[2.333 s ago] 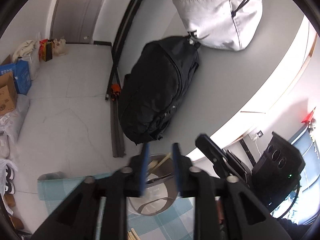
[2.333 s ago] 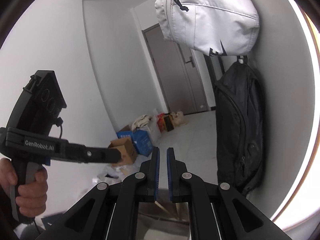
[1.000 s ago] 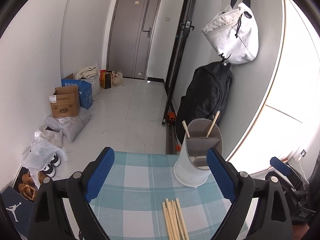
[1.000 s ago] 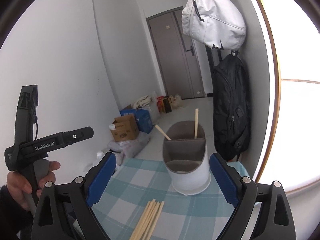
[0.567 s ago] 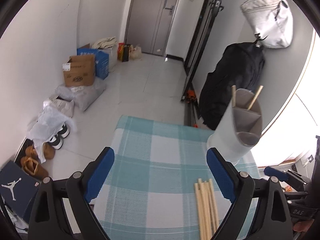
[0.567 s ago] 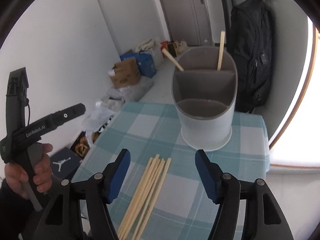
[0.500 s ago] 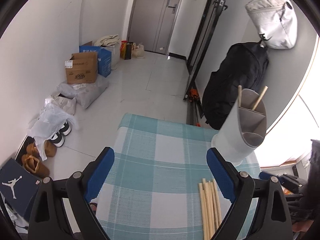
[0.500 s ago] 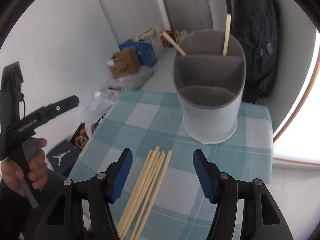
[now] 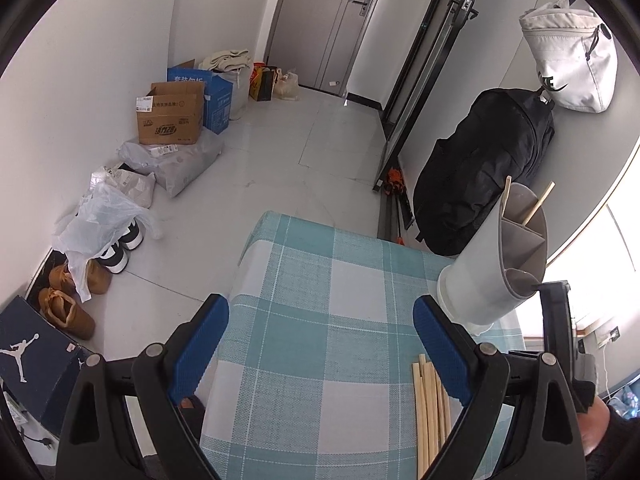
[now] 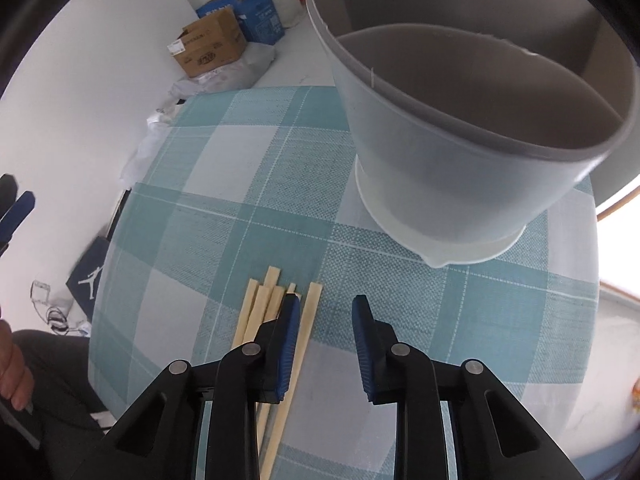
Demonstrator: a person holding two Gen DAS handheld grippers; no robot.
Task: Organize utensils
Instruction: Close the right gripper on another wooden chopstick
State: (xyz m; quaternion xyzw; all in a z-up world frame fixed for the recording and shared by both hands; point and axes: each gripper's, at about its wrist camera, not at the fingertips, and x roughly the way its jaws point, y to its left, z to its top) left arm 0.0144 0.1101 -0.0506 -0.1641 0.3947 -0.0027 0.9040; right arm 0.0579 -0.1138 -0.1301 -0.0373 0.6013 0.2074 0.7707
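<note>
A grey divided utensil holder (image 9: 496,264) stands on the teal checked tablecloth (image 9: 320,320), with two chopsticks (image 9: 538,204) in its far compartments. It fills the top of the right wrist view (image 10: 460,160). Several loose wooden chopsticks (image 10: 272,304) lie side by side on the cloth; they also show in the left wrist view (image 9: 428,400). My right gripper (image 10: 325,320) is open, low over the cloth, with its left finger above the rightmost chopsticks. My left gripper (image 9: 320,332) is wide open and empty, above the cloth to the left of the chopsticks.
The table is small, with its far edge (image 9: 332,224) and left edge close by. On the floor beyond are cardboard boxes (image 9: 172,118), bags and shoes (image 9: 68,304). A black backpack (image 9: 480,172) and a white bag (image 9: 568,64) hang on the right wall.
Both grippers went from shut to open and tipped down toward the table. The right gripper has since dropped close to the loose chopsticks and its jaws have narrowed. The left gripper barely moved lately.
</note>
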